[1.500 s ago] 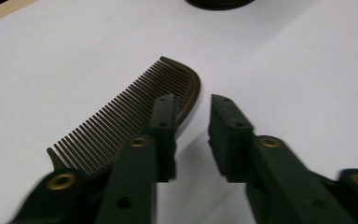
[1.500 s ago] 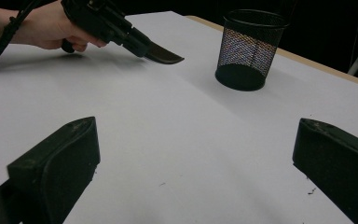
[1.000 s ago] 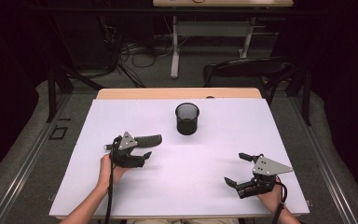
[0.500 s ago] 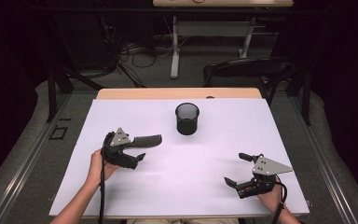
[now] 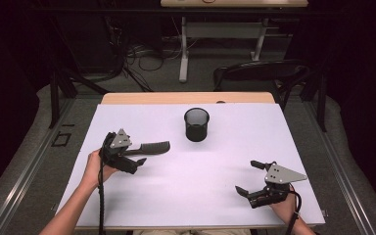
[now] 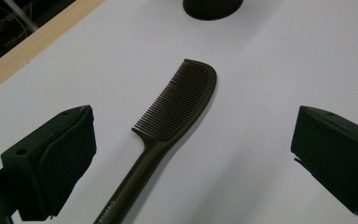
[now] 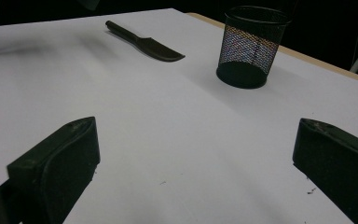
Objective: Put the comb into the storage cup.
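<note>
A dark brown comb (image 5: 152, 146) lies flat on the white table (image 5: 225, 161), left of centre, its teeth end toward the black mesh cup (image 5: 196, 125). My left gripper (image 5: 138, 154) hovers at the comb's handle end. Its jaws have just been opening and now stand wide. In the left gripper view the comb (image 6: 179, 105) lies on the table between the two spread jaws of the left gripper (image 6: 196, 123), touched by neither. My right gripper (image 5: 246, 177) rests open near the front right, with bare table between the jaws (image 7: 196, 128). The comb (image 7: 144, 44) and the mesh cup (image 7: 251, 44) lie far ahead of it.
The mesh cup stands upright at the table's back centre. A wooden strip (image 5: 186, 98) edges the table's far side. Beyond it are a dark chair (image 5: 259, 73), desk legs and cables on the floor.
My left gripper's jaws have spread apart and the hand has drawn back to the left and up a little. The comb stays lying on the table. The right gripper has not moved.
</note>
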`<control>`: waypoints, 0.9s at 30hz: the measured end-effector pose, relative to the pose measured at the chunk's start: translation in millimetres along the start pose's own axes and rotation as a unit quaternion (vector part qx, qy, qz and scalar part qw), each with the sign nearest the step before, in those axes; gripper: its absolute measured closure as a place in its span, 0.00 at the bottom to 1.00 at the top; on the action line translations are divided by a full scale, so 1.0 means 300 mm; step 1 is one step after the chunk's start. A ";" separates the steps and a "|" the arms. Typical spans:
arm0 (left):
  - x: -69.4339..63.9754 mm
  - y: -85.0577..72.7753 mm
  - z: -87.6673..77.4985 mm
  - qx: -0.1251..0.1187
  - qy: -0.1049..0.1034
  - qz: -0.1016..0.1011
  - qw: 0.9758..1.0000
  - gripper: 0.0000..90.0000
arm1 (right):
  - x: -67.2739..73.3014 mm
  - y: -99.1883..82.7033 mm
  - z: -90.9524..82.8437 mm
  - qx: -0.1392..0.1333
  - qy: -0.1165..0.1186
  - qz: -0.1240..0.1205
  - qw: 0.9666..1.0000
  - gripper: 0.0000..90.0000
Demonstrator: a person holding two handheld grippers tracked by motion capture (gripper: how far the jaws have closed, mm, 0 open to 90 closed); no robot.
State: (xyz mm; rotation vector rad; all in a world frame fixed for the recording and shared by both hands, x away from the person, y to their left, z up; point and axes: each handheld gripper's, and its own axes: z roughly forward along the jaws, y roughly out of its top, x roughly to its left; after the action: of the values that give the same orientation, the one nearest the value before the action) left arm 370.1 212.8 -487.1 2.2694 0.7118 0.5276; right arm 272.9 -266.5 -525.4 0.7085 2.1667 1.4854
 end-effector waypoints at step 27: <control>0.127 0.013 0.015 0.049 -0.003 0.062 0.997 0.00 | -0.003 -0.001 0.003 0.004 0.006 0.003 1.000 0.00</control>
State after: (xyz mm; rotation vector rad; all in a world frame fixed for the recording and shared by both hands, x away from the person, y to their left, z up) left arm 403.1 231.7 -481.2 2.4170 0.6091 0.5534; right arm 274.0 -266.4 -526.1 0.7108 2.1815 1.4888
